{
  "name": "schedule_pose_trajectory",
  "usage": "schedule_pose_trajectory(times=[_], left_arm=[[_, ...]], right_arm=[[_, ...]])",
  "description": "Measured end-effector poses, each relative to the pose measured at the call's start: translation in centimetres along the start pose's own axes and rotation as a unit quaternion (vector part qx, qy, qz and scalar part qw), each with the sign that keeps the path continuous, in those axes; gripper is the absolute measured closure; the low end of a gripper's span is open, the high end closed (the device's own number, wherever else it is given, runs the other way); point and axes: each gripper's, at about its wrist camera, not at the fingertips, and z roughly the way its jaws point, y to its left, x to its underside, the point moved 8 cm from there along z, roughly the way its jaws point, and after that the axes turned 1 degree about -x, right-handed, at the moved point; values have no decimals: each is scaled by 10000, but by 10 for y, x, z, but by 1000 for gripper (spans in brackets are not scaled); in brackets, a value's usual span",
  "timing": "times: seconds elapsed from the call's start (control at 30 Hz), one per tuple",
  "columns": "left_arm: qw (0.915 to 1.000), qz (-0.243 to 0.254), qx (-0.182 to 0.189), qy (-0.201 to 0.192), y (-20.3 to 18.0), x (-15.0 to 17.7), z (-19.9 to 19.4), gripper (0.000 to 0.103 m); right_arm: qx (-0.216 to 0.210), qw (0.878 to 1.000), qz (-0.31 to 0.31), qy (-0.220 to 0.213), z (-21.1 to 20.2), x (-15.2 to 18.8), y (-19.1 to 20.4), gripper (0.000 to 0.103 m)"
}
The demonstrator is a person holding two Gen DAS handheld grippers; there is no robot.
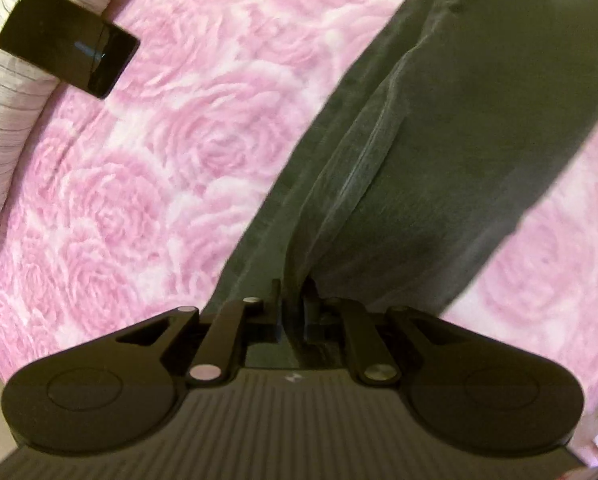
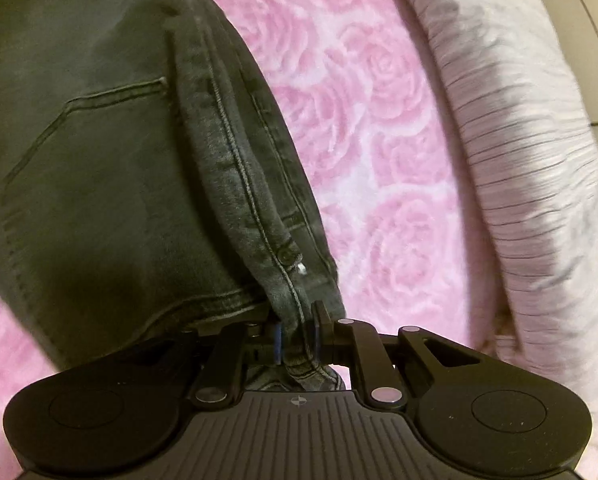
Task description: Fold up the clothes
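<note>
Both tongs are nipped nearly closed on cloth: the left gripper (image 1: 293, 304) pinches a seamed fold of the dark grey-green denim jeans (image 1: 439, 128), and the right gripper (image 2: 297, 330) clamps the stitched waistband edge near a rivet. The jeans hang from both grips and trail across the pink rose-patterned plush bedspread (image 1: 147, 184), apparently doubled lengthwise, leg on leg, with a back pocket showing in the right wrist view. I judge the fold as early: the crosswise folds and final laying-flat remain. A black glossy rectangular phone (image 1: 67, 56) lies at the bedspread's far left edge, partly on a pale striped ribbed blanket (image 2: 519, 140) bunched along the edge; both could crowd the landing space.
</note>
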Motion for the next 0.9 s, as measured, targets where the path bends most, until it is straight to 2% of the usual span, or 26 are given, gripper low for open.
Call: schedule_pose_trajectory(times=[0.07, 0.2, 0.23, 0.27, 0.33, 0.43, 0.47, 0.5, 0.67, 0.77, 0.8, 0.83, 0.87, 0.9], left_arm=[[9997, 54, -204, 133, 0, -4, 13, 89], [9954, 513, -616, 523, -8, 0, 36, 84], [9941, 605, -682, 594, -10, 2, 39, 84], [9929, 653, -760, 646, -12, 4, 41, 84], [9918, 634, -860, 705, -13, 6, 44, 84], [9897, 659, -1013, 766, -16, 8, 46, 84], [9887, 705, -1061, 792, -18, 8, 45, 84], [9880, 727, -1095, 817, -20, 7, 45, 84], [9871, 709, -1141, 875, -26, 5, 47, 83], [9856, 797, -1185, 905, -31, 5, 52, 85], [9853, 816, -1190, 916, -32, 5, 53, 89], [9850, 822, -1200, 924, -33, 6, 54, 89], [9850, 804, -1219, 923, -34, 6, 54, 90], [9851, 762, -1241, 913, -34, 6, 52, 91]], right_arm=[[-63, 9995, 294, -72, 13, -2, -6, 84], [-419, 9912, 1190, -406, 15, 6, -23, 81], [-583, 9857, 1497, -502, 11, 9, -29, 77], [-608, 9817, 1718, -560, 9, 13, -35, 65], [-318, 9750, 2062, -764, -3, 23, -45, 51], [23, 9599, 2578, -1097, -25, 49, -52, 49], [115, 9528, 2819, -1121, -28, 61, -54, 49], [35, 9416, 3181, -1108, -28, 75, -54, 49], [-555, 8840, 4480, -1212, -15, 117, -50, 49], [-929, 8421, 5092, -1512, 0, 120, -58, 49], [-1031, 8314, 5231, -1569, 4, 120, -61, 49], [-1129, 8209, 5359, -1620, 8, 119, -63, 52], [-1197, 8169, 5415, -1586, 12, 117, -64, 69], [-1260, 8137, 5462, -1540, 16, 115, -64, 72]])
